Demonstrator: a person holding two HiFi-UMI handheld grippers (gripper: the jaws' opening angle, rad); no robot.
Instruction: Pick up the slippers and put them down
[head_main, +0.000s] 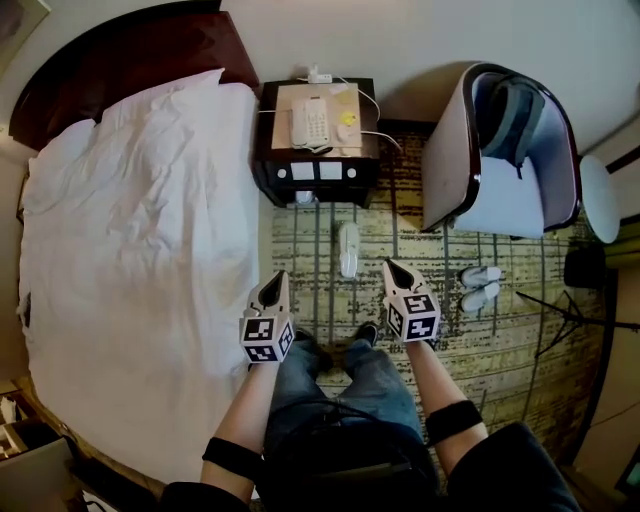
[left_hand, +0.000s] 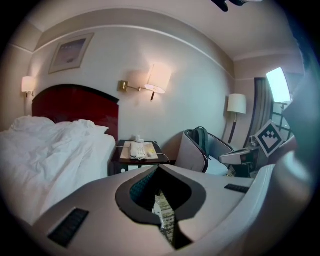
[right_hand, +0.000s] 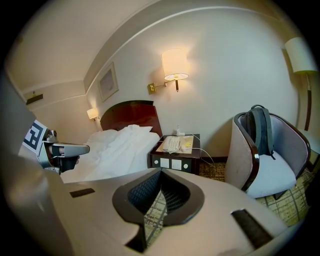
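L gripper (head_main: 277, 284) & R gripper (head_main: 393, 269) fingers closed, empty; slipper (head_main: 347, 249) on carpet (head_main: 500, 345) btwn them.

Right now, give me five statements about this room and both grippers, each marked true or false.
1. The left gripper and right gripper are both shut and empty. True.
2. A backpack sits in the armchair. True.
3. The single slipper lies under the armchair. False: it lies on the carpet in front of the nightstand.
4. The telephone is on the armchair seat. False: it is on the nightstand.
5. A pair of slippers lies on the carpet near the armchair. True.
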